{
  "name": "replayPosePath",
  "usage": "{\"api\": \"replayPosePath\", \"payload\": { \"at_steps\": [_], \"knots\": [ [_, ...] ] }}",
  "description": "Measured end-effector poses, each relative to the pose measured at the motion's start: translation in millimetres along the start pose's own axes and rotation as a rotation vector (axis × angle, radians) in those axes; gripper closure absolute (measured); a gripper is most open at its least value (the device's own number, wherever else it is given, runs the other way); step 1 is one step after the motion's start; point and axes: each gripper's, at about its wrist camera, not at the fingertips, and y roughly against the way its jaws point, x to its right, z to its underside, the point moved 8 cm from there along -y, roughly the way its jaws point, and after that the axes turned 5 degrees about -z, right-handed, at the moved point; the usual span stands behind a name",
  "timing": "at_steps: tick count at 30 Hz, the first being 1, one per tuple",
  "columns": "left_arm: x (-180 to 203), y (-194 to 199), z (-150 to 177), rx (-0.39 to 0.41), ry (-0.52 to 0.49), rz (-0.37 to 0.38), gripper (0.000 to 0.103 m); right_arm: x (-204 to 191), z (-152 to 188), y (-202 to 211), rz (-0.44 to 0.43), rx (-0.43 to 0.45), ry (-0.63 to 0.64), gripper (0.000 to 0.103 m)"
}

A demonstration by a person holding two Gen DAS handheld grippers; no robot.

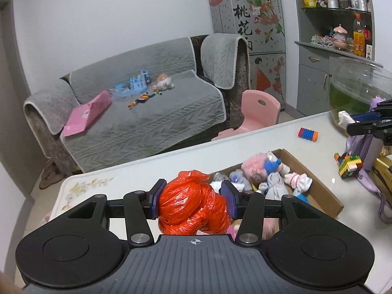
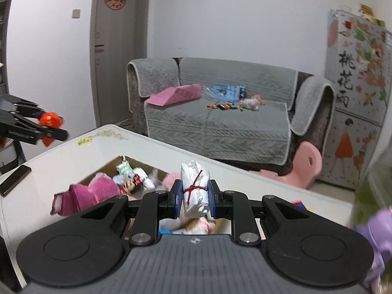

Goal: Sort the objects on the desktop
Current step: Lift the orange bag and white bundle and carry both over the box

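Note:
My left gripper point(image 1: 193, 199) is shut on a crumpled orange plastic bag point(image 1: 191, 208), held above the near left end of a cardboard box point(image 1: 316, 186) of plush toys. The right wrist view shows that same left gripper point(image 2: 52, 128) at the left edge, with the orange bag point(image 2: 50, 120) in it. My right gripper point(image 2: 195, 198) is shut on a white bundle tied with red string point(image 2: 196, 188), lifted over the cardboard box point(image 2: 98, 174). In the left wrist view the right gripper point(image 1: 352, 120) reaches in from the right edge with the white bundle point(image 1: 344, 117) at its tip.
On the white table point(image 1: 257, 142) lie a striped block toy point(image 1: 308, 134), a multicoloured brick stack point(image 1: 349, 165) and a purple bag point(image 1: 362, 147). A glass tank point(image 1: 355, 88) stands at the back right. A dark phone point(image 2: 14, 180) lies near the table's left edge. A pink chair point(image 1: 259, 112) stands beyond.

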Motion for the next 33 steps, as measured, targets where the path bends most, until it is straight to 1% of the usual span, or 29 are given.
{"api": "replayPosePath", "payload": {
  "at_steps": [5, 10, 18, 28, 33],
  "knots": [
    [3.6, -18.3, -15.4, -0.010, -0.004, 0.011, 0.048, -8.8, -17.0, -15.2, -0.036, 0.006, 0.038, 0.084],
    [10.0, -35.8, -17.8, -0.030, -0.014, 0.028, 0.048, -16.6, -25.1, -32.7, -0.078, -0.003, 0.048, 0.084],
    [20.0, -63.7, -16.1, -0.072, -0.021, 0.046, 0.048, -31.1, -20.6, -61.5, -0.125, -0.051, 0.056, 0.084],
    [37.7, -87.1, -8.7, -0.113, -0.037, 0.070, 0.048, -39.1, -12.7, -79.0, -0.145, -0.103, 0.059, 0.084],
    [48.2, -102.2, -1.6, -0.147, -0.041, 0.085, 0.048, -42.3, -4.7, -92.3, -0.155, -0.139, 0.054, 0.084]
  ]
}}
